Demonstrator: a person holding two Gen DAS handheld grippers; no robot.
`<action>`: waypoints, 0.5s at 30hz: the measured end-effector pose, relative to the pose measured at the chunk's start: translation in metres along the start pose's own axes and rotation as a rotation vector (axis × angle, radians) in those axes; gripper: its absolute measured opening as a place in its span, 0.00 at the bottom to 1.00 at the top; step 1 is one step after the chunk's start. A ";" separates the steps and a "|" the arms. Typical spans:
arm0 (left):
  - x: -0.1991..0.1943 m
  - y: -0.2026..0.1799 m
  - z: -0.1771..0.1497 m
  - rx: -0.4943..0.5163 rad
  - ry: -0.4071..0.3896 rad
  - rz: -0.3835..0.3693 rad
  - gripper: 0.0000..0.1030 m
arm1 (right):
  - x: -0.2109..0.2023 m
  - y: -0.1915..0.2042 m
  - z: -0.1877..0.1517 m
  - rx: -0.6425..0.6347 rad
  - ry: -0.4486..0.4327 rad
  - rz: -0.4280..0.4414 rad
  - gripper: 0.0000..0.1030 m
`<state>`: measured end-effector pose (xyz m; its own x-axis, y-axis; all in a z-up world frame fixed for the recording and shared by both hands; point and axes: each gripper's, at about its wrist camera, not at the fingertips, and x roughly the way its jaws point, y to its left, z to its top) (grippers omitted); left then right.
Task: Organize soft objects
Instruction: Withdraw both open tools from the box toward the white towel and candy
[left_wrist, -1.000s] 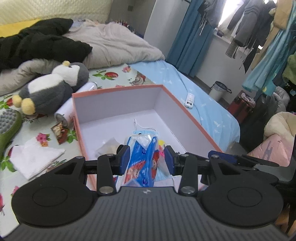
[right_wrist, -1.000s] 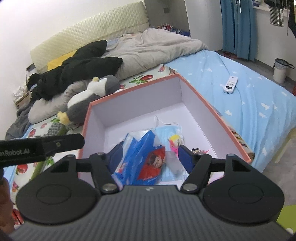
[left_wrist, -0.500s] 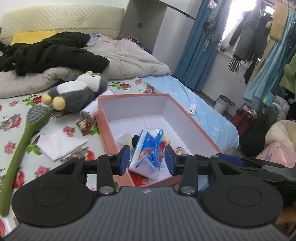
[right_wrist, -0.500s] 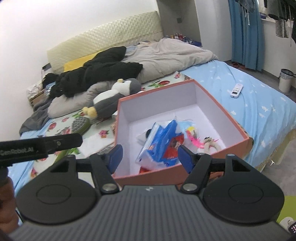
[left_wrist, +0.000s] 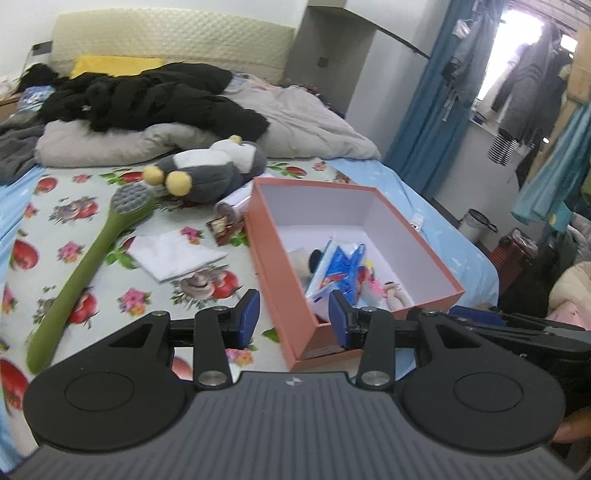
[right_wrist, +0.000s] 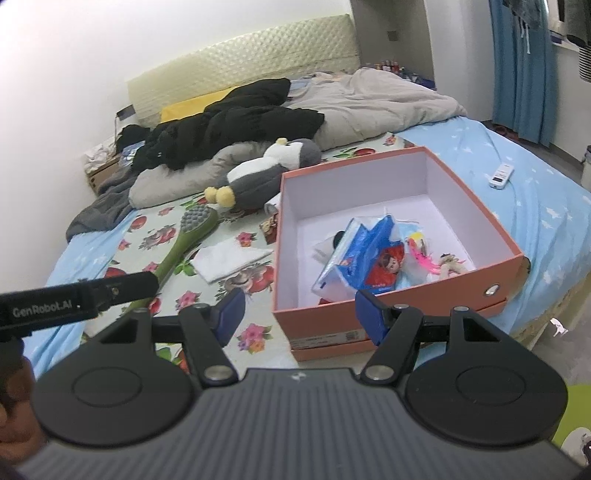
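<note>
An open orange box (left_wrist: 280, 273) (right_wrist: 476, 221) stands on the bed and holds a blue tissue pack (left_wrist: 341, 267) (right_wrist: 364, 253) and small items. A grey-and-white plush penguin (left_wrist: 210, 171) (right_wrist: 269, 170) lies behind the box's left corner. A white folded cloth (left_wrist: 173, 254) (right_wrist: 231, 256) lies left of the box. My left gripper (left_wrist: 293, 319) is open and empty, above the box's near left corner. My right gripper (right_wrist: 299, 314) is open and empty, in front of the box's near wall.
A green long-handled brush (left_wrist: 92, 258) (right_wrist: 184, 240) lies at the left. A small can (left_wrist: 227, 206) and a snack packet (left_wrist: 221, 230) lie between penguin and box. Black clothes (left_wrist: 147, 96) and a grey quilt (right_wrist: 376, 96) are at the back; a white remote (right_wrist: 500, 176) lies right.
Both grippers have pulled back and up from the box; the tissue pack that was between the fingers now lies inside the box. The left gripper has opened wider.
</note>
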<state>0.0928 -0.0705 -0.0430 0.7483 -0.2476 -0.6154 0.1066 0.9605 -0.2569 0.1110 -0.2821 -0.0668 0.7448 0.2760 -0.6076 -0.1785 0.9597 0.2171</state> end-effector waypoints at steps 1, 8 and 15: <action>-0.002 0.003 -0.002 -0.007 -0.001 0.008 0.46 | 0.000 0.002 0.000 -0.004 0.003 0.003 0.66; -0.018 0.023 -0.010 -0.051 -0.014 0.065 0.46 | -0.001 0.022 0.001 -0.042 -0.006 0.046 0.66; -0.040 0.046 -0.018 -0.103 -0.030 0.123 0.54 | 0.007 0.050 -0.001 -0.091 0.019 0.104 0.66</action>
<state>0.0561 -0.0191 -0.0432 0.7712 -0.1239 -0.6245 -0.0534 0.9648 -0.2574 0.1064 -0.2326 -0.0611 0.7070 0.3747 -0.5998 -0.3125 0.9263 0.2104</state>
